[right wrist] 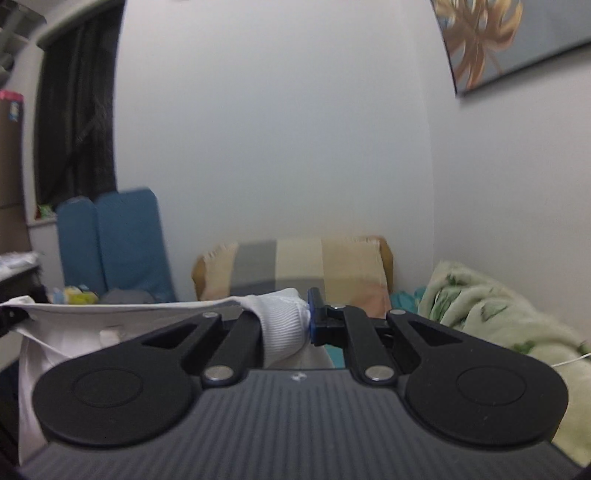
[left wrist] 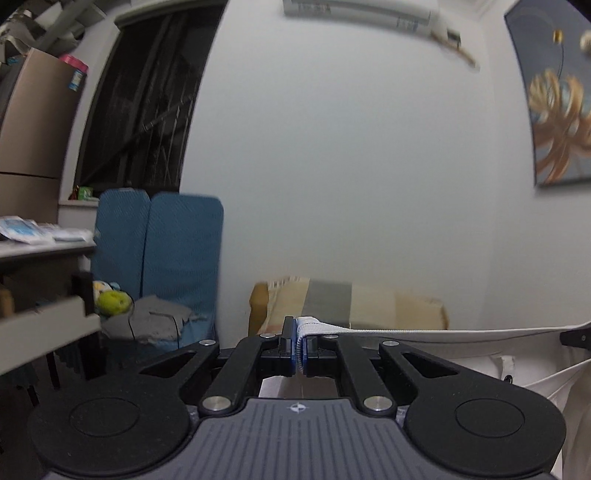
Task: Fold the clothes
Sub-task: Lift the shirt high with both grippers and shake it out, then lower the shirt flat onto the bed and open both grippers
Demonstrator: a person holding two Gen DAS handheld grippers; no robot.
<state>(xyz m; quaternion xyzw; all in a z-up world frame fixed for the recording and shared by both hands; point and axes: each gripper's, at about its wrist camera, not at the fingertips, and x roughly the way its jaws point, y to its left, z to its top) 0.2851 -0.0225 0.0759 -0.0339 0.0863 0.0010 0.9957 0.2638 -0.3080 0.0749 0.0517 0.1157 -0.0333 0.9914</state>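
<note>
A pale wall (left wrist: 351,166) fills most of both views, with a framed picture of golden leaves (left wrist: 554,110) hanging at its right and a dark curtained window (left wrist: 147,110) at its left. Below the window two blue cushions (left wrist: 162,251) stand upright against the wall, with grey cloth and a yellow-green soft toy (left wrist: 112,302) heaped at their foot. Straight ahead lies a checked blanket (right wrist: 295,266) in beige and grey over a brown headboard or box; which, the blur hides.

The white garment (left wrist: 461,343) hangs stretched between the two tools, its upper edge running as a taut line across the lower part of each view, in front of the checked blanket. The left hand-held gripper (left wrist: 298,347) is closed on one ribbed corner of it, the cloth pinched thin between the blue pads. The right hand-held gripper (right wrist: 308,317) is closed on the other ribbed corner, which bunches thickly over its left finger and hides that finger.

Only the left wrist view shows the table (left wrist: 44,251) at the left edge with white packets on it, a cardboard box (left wrist: 33,122) above, and an air-conditioning unit (left wrist: 358,13) high on the wall. Only the right wrist view shows a green leaf-patterned fleece blanket (right wrist: 498,314) piled at the right, and a thin white cable (right wrist: 570,360) across it.
</note>
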